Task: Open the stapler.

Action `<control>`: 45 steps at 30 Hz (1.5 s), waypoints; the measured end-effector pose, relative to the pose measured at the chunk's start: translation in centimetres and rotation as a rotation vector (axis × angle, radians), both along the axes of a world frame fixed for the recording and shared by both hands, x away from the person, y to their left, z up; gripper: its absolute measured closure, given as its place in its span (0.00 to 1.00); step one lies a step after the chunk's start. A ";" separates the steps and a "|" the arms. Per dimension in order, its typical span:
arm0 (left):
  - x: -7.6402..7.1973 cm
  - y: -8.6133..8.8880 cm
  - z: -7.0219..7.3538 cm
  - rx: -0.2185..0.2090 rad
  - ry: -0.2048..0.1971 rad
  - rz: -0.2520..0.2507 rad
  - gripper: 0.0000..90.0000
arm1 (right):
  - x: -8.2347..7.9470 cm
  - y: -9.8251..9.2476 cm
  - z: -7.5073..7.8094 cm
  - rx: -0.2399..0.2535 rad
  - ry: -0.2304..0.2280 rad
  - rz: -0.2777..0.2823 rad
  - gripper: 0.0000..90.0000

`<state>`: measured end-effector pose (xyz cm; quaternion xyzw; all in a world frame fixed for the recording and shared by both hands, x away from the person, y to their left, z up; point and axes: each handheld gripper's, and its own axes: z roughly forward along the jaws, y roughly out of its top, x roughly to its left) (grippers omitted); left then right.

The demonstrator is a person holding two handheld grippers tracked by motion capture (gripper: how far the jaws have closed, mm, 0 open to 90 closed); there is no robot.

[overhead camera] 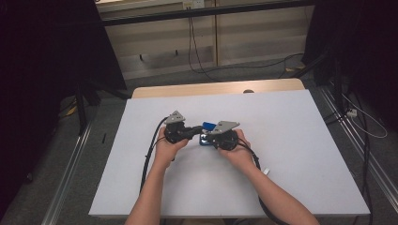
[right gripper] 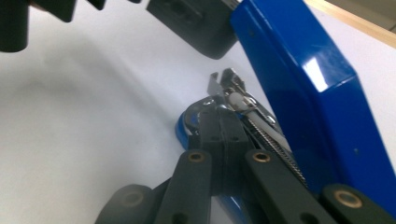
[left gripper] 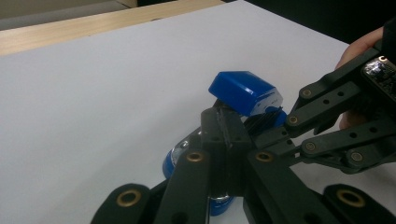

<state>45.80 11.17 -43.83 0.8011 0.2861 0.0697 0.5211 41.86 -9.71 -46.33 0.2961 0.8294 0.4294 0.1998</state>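
Blue stapler sits at frame centre of the high view on the white worktop, between both hands, hinged open with its top arm swung up. Left claw appears pressed together on the stapler's lower part, near the blue base seen at lower centre of the left gripper view; the exact contact spot is hidden by the jaws. Right claw is likewise clamped together on the metal staple channel, lower centre of the right gripper view, with the raised blue cover filling the right side.

Step looks like opening or reloading the stapler. To do it well: hold the base steady with one claw, keep the cover lifted clear, avoid twisting the hinge, and keep the grip on the rigid metal rail rather than the spring.

Materials: cover is glossy hard blue plastic, boxy with bevelled edges. Channel is bright bare metal with a coiled spring and a small white pusher. Worktop surface is matte, flat white; a light wood edge shows at the top.
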 end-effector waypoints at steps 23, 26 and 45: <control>0.4 -0.2 -0.6 0.017 -0.014 0.003 0.98 | -0.1 0.6 0.5 0.060 -0.078 -0.091 1.00; 0.4 -0.6 -0.9 0.034 -0.008 -0.005 0.99 | -0.1 0.5 0.4 0.067 -0.081 -0.095 1.00; 0.5 -1.6 -2.0 0.091 -0.023 -0.009 1.00 | -0.5 0.5 1.1 0.016 -0.124 -0.133 1.00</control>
